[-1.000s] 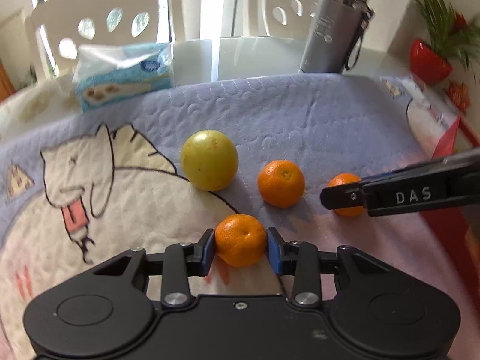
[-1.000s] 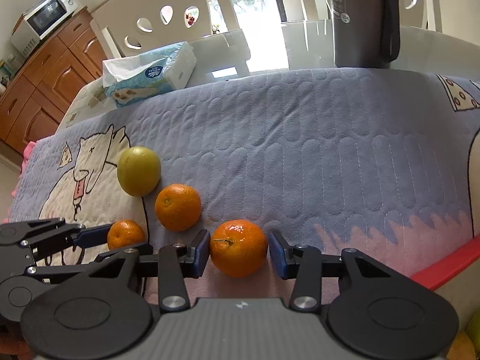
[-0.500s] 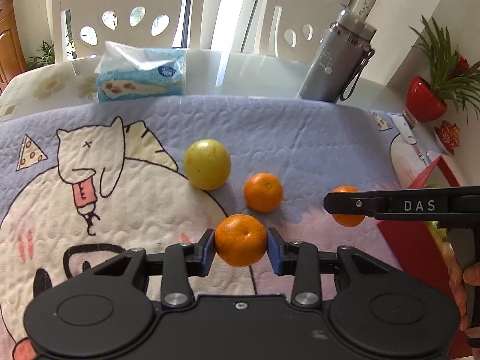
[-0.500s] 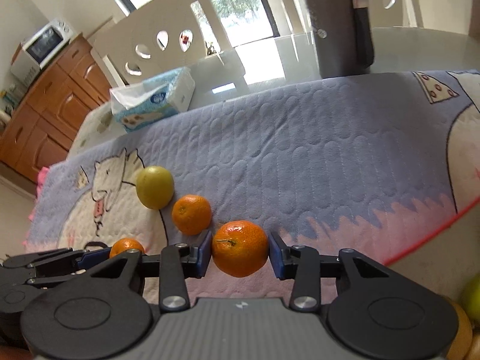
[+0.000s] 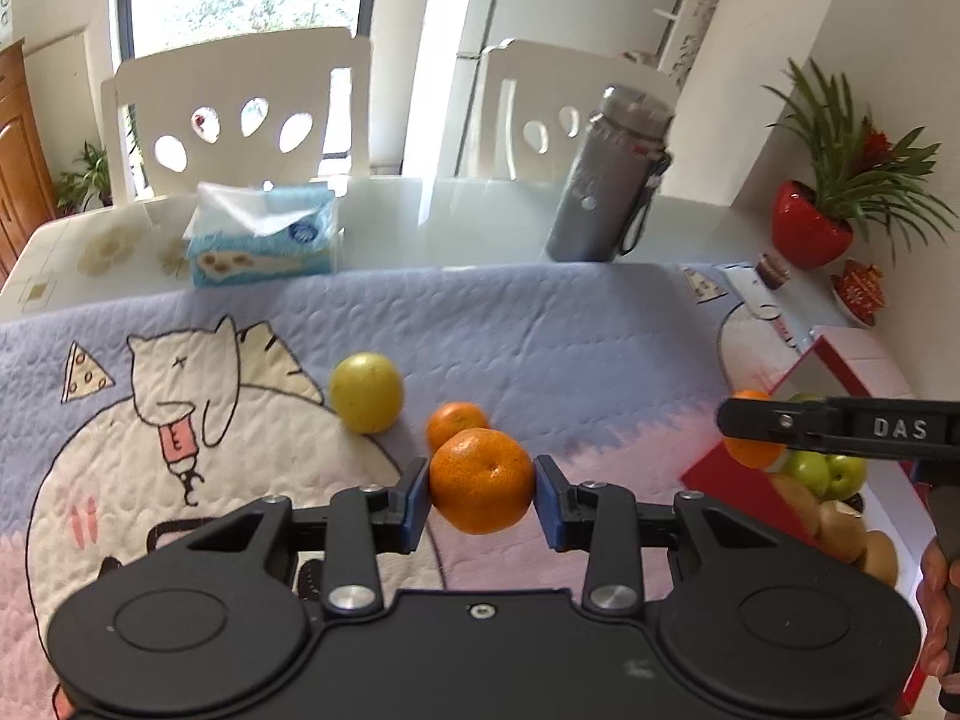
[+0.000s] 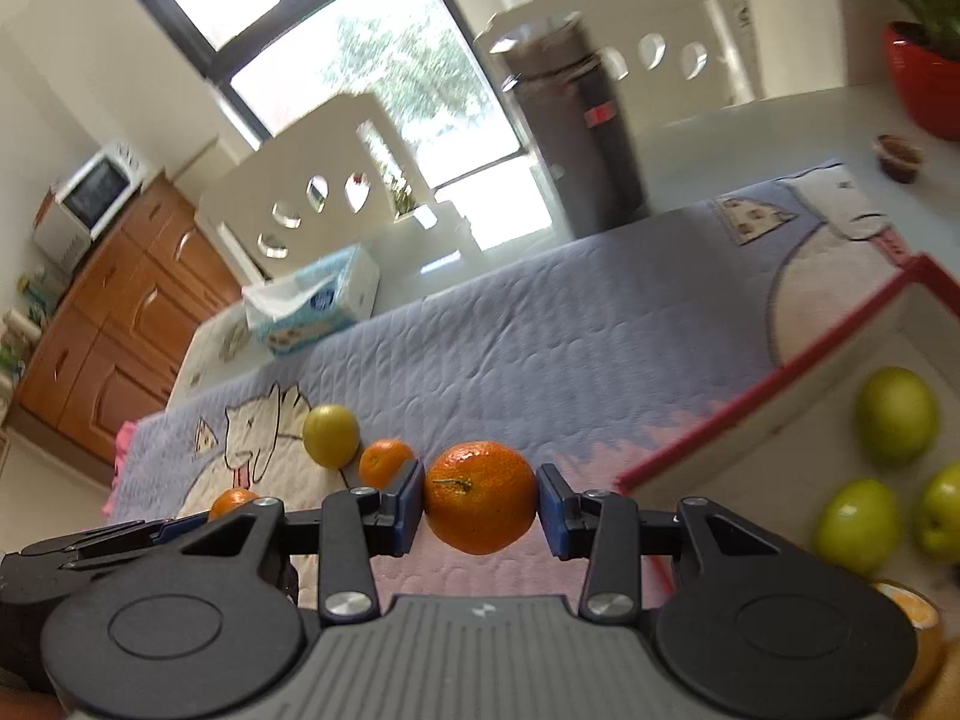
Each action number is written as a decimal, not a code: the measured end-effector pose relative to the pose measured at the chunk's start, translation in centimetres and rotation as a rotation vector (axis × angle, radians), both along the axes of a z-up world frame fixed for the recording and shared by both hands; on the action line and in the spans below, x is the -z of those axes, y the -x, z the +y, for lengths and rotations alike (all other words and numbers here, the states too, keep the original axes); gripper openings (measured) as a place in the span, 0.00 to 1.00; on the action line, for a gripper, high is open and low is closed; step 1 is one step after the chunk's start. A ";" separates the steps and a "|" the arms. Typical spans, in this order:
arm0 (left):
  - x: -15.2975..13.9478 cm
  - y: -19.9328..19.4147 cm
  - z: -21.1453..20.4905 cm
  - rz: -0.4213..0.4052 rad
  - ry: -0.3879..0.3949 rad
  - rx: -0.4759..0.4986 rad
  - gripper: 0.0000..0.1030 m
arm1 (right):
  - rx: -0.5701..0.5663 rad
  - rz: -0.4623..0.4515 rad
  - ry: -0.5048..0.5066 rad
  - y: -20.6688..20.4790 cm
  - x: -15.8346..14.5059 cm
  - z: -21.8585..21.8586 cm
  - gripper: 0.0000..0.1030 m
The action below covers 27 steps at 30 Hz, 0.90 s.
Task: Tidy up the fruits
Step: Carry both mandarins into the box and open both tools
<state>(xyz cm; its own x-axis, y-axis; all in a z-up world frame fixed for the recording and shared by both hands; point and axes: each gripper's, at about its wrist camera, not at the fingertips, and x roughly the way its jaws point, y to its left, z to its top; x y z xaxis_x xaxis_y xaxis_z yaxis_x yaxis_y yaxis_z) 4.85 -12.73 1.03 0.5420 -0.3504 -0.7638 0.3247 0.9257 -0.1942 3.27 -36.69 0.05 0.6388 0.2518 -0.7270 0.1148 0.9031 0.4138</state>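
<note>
Two hand-held grippers, left [image 5: 482, 501] and right [image 6: 479, 503], each clamp a mandarin [image 5: 481, 480] [image 6: 480, 497].

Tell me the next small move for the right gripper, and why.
Probably carry it a little further right, over the red box, before letting go. The right gripper is shut on a mandarin held above the blanket, just short of the box rim, where green apples already lie.

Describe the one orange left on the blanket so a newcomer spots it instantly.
Start at the cartoon-cat blanket. Right of the cat drawing sits a yellow-green round fruit; the loose orange lies just right of it. The other two oranges are each clamped in a tool; this one lies free.
</note>
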 end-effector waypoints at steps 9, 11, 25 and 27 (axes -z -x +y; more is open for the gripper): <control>-2.4 1.1 -3.9 -0.030 0.047 0.102 0.41 | 0.175 -0.066 -0.007 6.7 -2.4 -6.6 0.41; -2.8 1.1 -5.4 -0.042 0.053 0.135 0.41 | 0.227 -0.074 -0.001 8.4 -2.6 -8.4 0.41; -3.1 3.2 -17.7 -0.014 0.096 0.400 0.41 | 0.514 -0.028 0.030 20.3 -0.7 -17.4 0.41; -2.7 3.7 -19.5 0.000 0.094 0.442 0.41 | 0.511 0.000 0.062 21.0 -0.1 -17.7 0.41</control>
<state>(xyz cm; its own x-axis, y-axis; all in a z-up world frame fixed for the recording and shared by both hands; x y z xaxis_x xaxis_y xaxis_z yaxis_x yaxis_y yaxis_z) 1.14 -32.20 3.71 0.3243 -0.6165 -0.7175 0.6851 0.6761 -0.2713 -17.76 -54.44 0.17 0.6691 -0.1364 -0.7306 0.5482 0.7543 0.3612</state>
